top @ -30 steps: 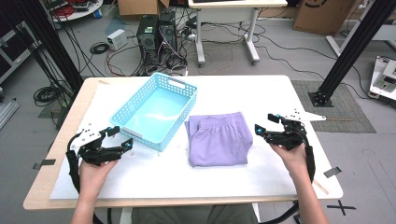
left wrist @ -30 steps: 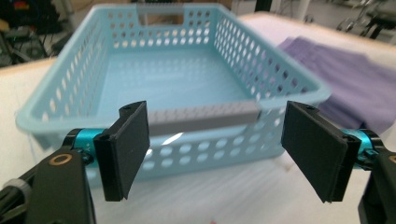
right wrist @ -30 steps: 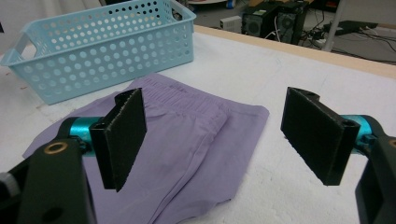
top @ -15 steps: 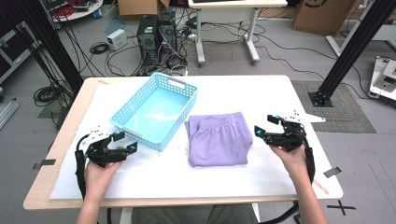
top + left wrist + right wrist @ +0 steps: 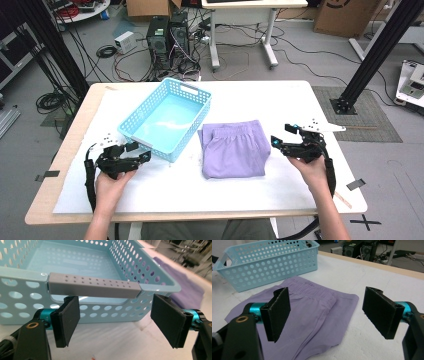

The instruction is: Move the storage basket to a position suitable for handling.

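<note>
A light blue perforated basket sits on the white-covered table, with folded lilac shorts lying flat just beside its long side, toward the person's right. The left gripper, jaws spread wide and holding nothing, hovers at the basket's near end, just short of the grey handle strip (the strip fills the gap between the two jaws in the left gripper view). The right gripper, likewise gaping and empty, hangs close by the shorts' edge farthest from the basket.
</note>
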`<state>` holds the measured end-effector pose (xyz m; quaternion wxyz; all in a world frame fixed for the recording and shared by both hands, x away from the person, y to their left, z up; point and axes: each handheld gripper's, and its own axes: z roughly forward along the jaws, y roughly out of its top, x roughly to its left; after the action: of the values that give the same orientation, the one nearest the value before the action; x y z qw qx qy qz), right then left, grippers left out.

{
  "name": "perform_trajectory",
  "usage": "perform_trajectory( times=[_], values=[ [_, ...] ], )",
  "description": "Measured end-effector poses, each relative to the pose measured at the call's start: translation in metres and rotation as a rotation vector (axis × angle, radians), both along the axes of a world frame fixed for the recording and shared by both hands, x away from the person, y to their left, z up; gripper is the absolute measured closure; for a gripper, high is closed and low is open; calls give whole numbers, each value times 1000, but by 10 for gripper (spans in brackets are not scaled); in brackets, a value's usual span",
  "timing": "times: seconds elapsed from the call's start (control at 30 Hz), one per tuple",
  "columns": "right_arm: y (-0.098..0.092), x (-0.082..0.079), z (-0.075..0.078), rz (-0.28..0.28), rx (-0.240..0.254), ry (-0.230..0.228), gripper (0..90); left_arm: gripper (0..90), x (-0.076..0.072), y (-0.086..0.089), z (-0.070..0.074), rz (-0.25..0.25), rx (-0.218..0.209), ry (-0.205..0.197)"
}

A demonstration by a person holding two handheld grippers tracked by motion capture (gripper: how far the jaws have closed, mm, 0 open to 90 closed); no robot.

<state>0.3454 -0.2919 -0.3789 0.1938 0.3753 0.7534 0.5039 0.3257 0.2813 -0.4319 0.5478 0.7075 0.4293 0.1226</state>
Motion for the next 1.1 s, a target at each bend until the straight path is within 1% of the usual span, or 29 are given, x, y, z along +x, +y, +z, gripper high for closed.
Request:
perform_trajectory(
  times=[0.1,0.13,0.17,0.23,0.27,0.33,0.37,0.43,0.47,0.5,0.53,0.57,0.63,0.67,0.7,0.73,0.77,0.8,0.83,0.87,0.9,0.93,0.97,1.03,1.1],
  values=[
    [1,0,-1,-1,-8,1,229,237,1,2,0,12,-66,32],
    [1,0,-1,-2,-8,0,229,238,2,2,0,15,-73,37],
    [1,0,-1,-3,-9,1,229,237,2,1,0,25,-74,39],
    [2,0,-1,-5,-9,2,229,239,2,1,0,37,-53,33],
    [2,0,-1,-5,-10,3,229,248,1,1,0,51,-41,28],
    [2,1,-2,-4,-16,2,229,250,1,1,0,60,-44,30],
    [2,1,-2,-4,-16,2,229,250,1,2,0,81,-50,34],
    [3,1,-3,-3,-19,2,229,250,2,2,1,99,-51,37],
    [3,1,-4,-1,-20,3,229,250,2,2,1,111,-45,37],
    [4,1,-4,-1,-22,6,229,250,1,1,2,138,-19,31],
    [4,1,-4,0,-29,5,229,251,0,1,3,152,11,25],
    [4,1,-4,-2,-32,4,229,258,-2,1,4,162,31,15],
    [5,0,-4,0,-34,2,231,264,-6,1,7,181,73,-16],
    [5,0,-4,-1,-33,0,232,264,-8,2,8,190,102,-36],
    [4,0,-4,-2,-33,2,232,264,-10,3,9,200,112,-49],
    [4,0,-4,-2,-32,2,232,265,-12,4,11,216,118,-67],
    [4,1,-4,0,-34,1,232,265,-13,6,12,222,118,-78],
    [4,1,-4,0,-35,3,232,265,-12,8,12,229,116,-82],
    [4,1,-5,2,-35,2,232,264,-11,9,11,236,110,-78],
    [5,1,-5,0,-35,4,232,264,-9,11,10,238,106,-65],
    [5,1,-5,0,-35,4,232,264,-7,13,9,242,111,-51],
    [5,0,-5,-1,-35,6,232,264,-6,15,7,250,117,-45],
    [5,0,-5,-1,-35,5,232,264,-4,19,6,261,132,-36],
    [5,0,-5,-2,-35,5,232,264,1,25,3,282,140,-30],
    [5,1,-5,1,-40,-3,232,264,5,29,2,296,136,-36]
  ],
)
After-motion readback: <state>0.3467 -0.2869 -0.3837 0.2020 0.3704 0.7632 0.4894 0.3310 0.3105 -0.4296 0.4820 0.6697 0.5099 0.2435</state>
